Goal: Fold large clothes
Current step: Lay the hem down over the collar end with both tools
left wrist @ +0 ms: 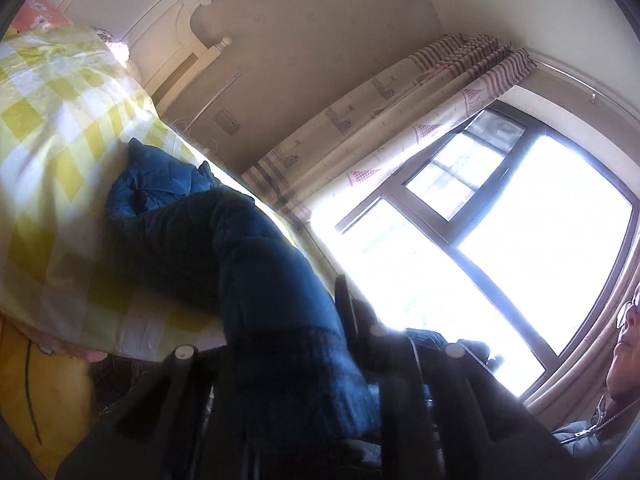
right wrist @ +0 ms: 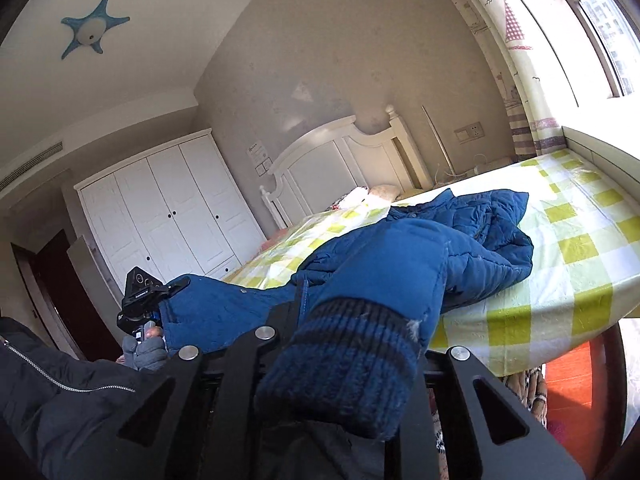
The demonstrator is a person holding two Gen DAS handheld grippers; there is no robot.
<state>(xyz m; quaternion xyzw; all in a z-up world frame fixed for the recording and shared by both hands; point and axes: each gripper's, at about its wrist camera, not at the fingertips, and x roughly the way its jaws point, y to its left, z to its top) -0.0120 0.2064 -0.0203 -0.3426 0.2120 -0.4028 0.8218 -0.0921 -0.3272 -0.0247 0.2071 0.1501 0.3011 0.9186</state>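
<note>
- Up close, the right hand-held gripper [right wrist: 340, 344] is clamped on the ribbed knit cuff [right wrist: 348, 364] of a blue puffer jacket [right wrist: 460, 240], the sleeve filling the space between its black arms.
- Likewise the left hand-held gripper [left wrist: 320, 360] is closed on the jacket's other sleeve end; in the right wrist view it sits at the left, held by a grey-gloved hand [right wrist: 146, 350] with blue fabric pinched at its tip.
- Both grippers point roughly level, and the sleeves run from them up to the jacket body.
- That body lies crumpled on the bed [right wrist: 580, 248], near its foot edge, on a yellow-and-white checked cover.
- A dark zipped sleeve [right wrist: 60, 392] of the person shows at lower left.
- Beyond the bed stand a white headboard [right wrist: 340, 148] and a white wardrobe [right wrist: 168, 216].
- A patterned curtain [left wrist: 380, 120] hangs beside a bright window [left wrist: 500, 220]; a blue star-shaped lamp [right wrist: 92, 26] is on the ceiling.
</note>
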